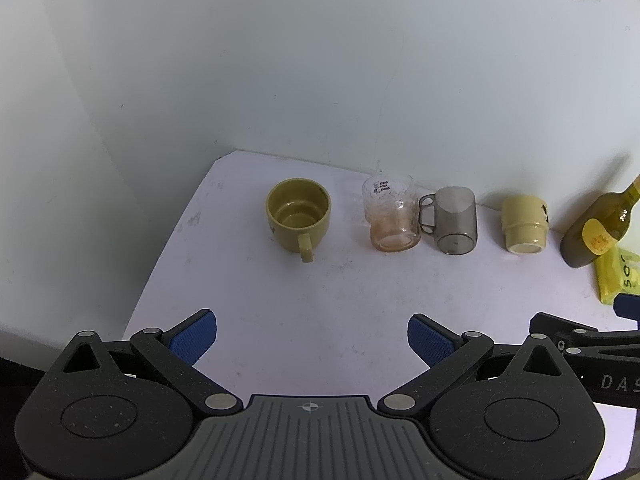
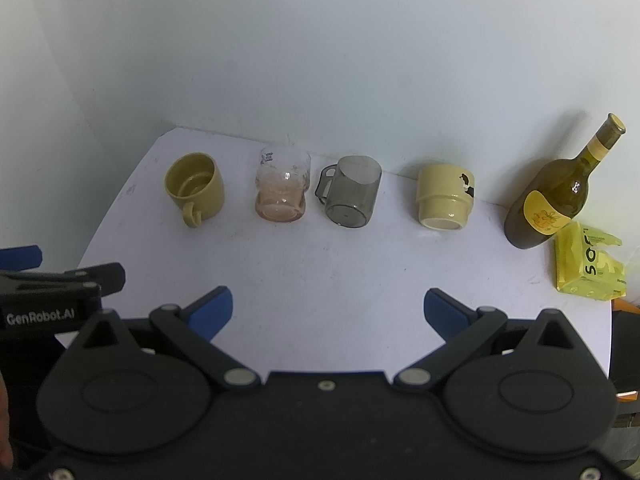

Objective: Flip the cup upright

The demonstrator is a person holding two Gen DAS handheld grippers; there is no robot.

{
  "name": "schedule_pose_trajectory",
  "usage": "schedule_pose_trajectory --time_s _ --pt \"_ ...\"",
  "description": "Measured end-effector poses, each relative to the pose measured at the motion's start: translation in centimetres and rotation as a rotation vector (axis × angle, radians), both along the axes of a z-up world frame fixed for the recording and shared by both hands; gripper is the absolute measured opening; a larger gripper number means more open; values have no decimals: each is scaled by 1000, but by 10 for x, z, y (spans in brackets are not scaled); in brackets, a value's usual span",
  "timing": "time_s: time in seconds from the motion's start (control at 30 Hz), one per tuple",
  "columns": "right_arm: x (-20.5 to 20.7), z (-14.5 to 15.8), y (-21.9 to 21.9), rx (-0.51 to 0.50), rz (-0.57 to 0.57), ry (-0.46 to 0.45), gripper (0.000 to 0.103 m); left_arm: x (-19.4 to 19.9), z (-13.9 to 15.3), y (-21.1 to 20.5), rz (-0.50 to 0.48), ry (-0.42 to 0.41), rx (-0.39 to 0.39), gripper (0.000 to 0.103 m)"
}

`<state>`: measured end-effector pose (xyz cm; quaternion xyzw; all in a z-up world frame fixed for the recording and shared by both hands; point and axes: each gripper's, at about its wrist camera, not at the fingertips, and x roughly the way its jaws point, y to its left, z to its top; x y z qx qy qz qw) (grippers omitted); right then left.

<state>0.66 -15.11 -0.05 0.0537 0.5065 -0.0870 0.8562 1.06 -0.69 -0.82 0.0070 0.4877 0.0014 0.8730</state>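
Four drinking vessels stand in a row on one white table. One is an olive-green ceramic mug, open side up. One is a clear textured glass with a pinkish tint low down. One is a smoky grey plastic mug with a handle. One is a pale yellow ceramic cup, resting upside down. There is one olive-green glass bottle with a yellow label, and one yellow tissue packet. Two grippers with blue pads are in view.

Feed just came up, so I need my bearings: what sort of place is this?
Probably a staged home tabletop: a white table in a plain wall corner, a row of cups such as the green mug, and a wine bottle.
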Motion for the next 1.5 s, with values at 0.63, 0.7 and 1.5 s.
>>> schedule_pose_trajectory --time_s 0.63,0.7,1.5 --pt "15 -40 -20 -13 113 -118 103 -24 6 16 168 -100 -68 103" --pt "27 -50 -28 -17 121 -99 103 -29 9 22 211 -131 -70 103" --pt "168 -167 -95 28 61 -17 87 -51 15 48 413 -70 88 103"
